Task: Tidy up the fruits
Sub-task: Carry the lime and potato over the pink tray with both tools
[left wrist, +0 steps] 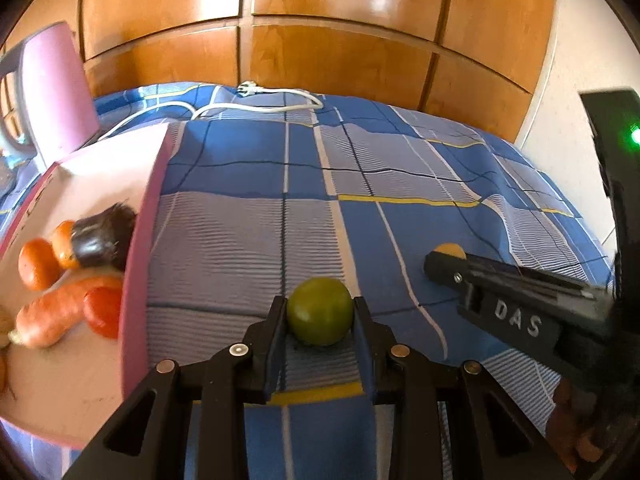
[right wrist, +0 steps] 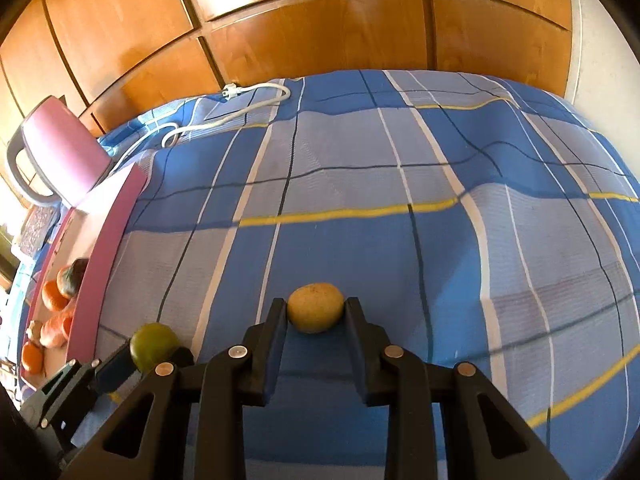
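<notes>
Left gripper [left wrist: 320, 312] is clamped on a green round fruit [left wrist: 320, 311], both fingertips touching its sides; fruit sits at or just above the blue plaid bedspread [left wrist: 240, 240], lift not clear. Right gripper [right wrist: 315, 310] is closed the same way on a yellowish-tan fruit [right wrist: 315, 307], also low over the bedspread.

To the left of both grippers: pink box [left wrist: 138, 248], open, already holding carrots [left wrist: 52, 316], orange fruits [left wrist: 38, 264], a red piece [left wrist: 103, 312] and a dark item [left wrist: 102, 238]. Beyond the box, a pink lid [left wrist: 56, 92] propped up. White power cord [left wrist: 256, 106] at the far end near the wooden wardrobe [left wrist: 320, 20].

Step, by my read: both fruits grasped, transfer pending. Next move calls for lifting enough to clear the box's near wall, swinging left, left gripper first since it's closest, and releasing on a bare spot inside so the round fruit doesn't roll.
</notes>
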Demonstrator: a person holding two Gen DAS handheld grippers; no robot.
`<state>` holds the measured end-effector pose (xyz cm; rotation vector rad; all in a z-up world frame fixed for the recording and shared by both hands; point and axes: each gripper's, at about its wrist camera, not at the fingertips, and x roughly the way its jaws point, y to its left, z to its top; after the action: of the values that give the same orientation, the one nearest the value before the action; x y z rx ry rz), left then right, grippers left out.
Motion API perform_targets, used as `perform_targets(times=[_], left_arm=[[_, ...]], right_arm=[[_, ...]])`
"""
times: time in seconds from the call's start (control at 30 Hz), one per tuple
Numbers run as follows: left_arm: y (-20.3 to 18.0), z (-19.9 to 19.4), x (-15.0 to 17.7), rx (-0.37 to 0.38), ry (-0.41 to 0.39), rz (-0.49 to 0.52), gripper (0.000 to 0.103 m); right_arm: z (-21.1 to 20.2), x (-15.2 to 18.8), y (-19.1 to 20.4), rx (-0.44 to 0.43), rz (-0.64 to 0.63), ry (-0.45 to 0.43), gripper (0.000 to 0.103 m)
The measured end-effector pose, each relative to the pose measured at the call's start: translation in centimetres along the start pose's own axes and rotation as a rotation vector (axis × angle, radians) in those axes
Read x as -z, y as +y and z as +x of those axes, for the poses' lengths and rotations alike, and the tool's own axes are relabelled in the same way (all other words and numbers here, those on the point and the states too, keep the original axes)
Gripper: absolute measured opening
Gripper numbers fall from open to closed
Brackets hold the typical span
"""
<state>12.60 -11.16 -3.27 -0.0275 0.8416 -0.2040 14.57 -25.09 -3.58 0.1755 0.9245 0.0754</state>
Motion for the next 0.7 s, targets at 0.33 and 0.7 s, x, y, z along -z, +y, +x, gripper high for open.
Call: perform_targets(times=[0.33, 0.7], left_arm=[[0.8, -2.4, 1.2, -0.022, -0.025, 0.009, 0.031], [0.6, -5.5, 1.2, -0.022, -0.084, 0.017, 0.031]], right_arm=[[-1.3, 1.7, 0.2, -0.017, 0.025, 0.004, 0.030], [-2.1, 2.8, 1.1, -0.016, 0.008, -0.010, 0.029]])
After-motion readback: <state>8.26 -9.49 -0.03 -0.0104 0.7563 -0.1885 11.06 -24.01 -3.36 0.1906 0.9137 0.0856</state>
